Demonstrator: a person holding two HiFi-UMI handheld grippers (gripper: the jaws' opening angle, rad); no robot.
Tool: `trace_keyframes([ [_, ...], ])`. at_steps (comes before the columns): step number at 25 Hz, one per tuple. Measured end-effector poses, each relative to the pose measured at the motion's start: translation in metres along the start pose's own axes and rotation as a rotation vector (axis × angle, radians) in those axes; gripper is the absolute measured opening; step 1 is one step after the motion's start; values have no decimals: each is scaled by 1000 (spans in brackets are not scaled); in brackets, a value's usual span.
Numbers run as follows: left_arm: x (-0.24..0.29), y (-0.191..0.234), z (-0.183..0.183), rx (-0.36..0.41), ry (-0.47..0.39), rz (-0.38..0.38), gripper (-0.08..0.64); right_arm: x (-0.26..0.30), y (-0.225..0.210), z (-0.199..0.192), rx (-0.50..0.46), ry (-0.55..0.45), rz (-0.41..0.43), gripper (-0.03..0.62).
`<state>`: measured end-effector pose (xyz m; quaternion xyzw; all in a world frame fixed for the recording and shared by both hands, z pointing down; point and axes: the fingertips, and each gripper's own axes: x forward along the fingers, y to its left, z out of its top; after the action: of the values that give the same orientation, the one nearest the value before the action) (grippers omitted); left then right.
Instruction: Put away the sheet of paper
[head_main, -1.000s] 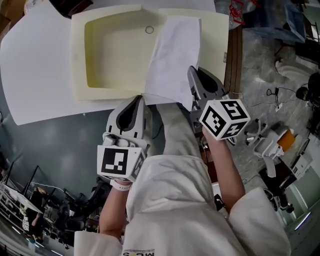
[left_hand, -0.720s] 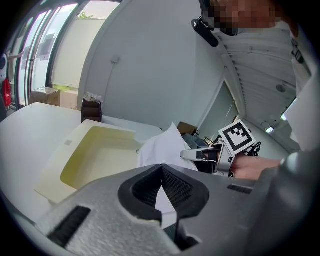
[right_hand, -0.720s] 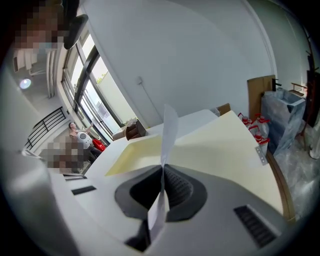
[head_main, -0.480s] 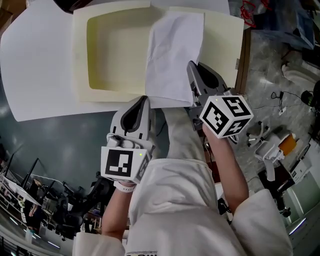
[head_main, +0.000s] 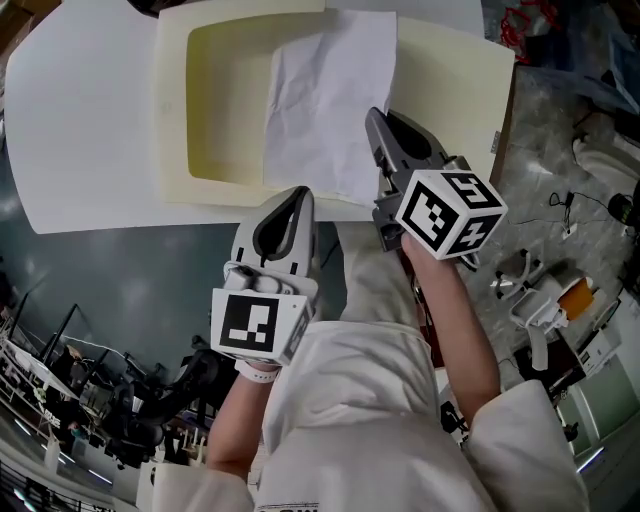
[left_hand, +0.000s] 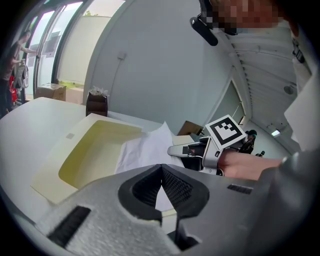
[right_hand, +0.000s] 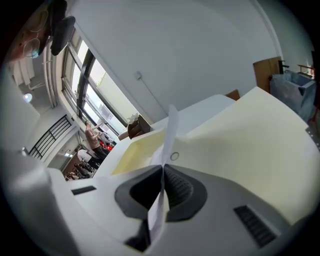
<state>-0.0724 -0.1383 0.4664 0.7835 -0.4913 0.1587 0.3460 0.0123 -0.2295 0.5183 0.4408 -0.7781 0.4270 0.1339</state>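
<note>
The white, slightly creased sheet of paper (head_main: 330, 100) hangs over the right part of the cream tray (head_main: 175, 110), covering part of its hollow. My right gripper (head_main: 378, 125) is shut on the sheet's near right edge. In the right gripper view the paper (right_hand: 168, 132) stands edge-on between the closed jaws of the right gripper (right_hand: 162, 176), with the tray (right_hand: 250, 130) beyond. My left gripper (head_main: 293, 198) hovers shut and empty at the tray's near rim. In the left gripper view, its jaws meet at the left gripper (left_hand: 161, 172), before the paper (left_hand: 145, 147).
The tray rests on a wide white tabletop (head_main: 80, 120) whose brown edge (head_main: 506, 110) runs at the right. A small ring (right_hand: 173, 156) lies on the tray's flat part. A dark box (left_hand: 96, 104) stands behind the tray. Grey floor and cluttered equipment (head_main: 540, 300) lie to the right.
My right gripper has carried the sheet leftward, so it covers more of the tray's hollow. The left gripper stays shut near the tray's front rim.
</note>
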Motion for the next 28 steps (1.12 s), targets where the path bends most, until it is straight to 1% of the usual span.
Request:
trace_keyframes([
  [5,5,5,0,-4,3,12,26,18,9,-7,15,17,15,15],
  [9,7,11,-1,-9,12,26,26,33,12,-11,70,24,17,15],
  [12,7,22,-6,-9,41,53,26,46,16,-16,100,33,27,15],
  [15,10,29,-5,-19,17,67,26,56,21,-21,84,43,30,15],
  [18,11,38,-8,-22,21,86,26,67,28,-24,75,52,42,15],
  [21,10,47,-14,1,20,93,26,77,35,-30,57,72,53,15],
  [24,5,54,-13,-12,12,114,26,88,42,-36,38,103,65,15],
  [28,1,62,-14,-7,10,135,26,100,50,-37,24,118,77,15],
])
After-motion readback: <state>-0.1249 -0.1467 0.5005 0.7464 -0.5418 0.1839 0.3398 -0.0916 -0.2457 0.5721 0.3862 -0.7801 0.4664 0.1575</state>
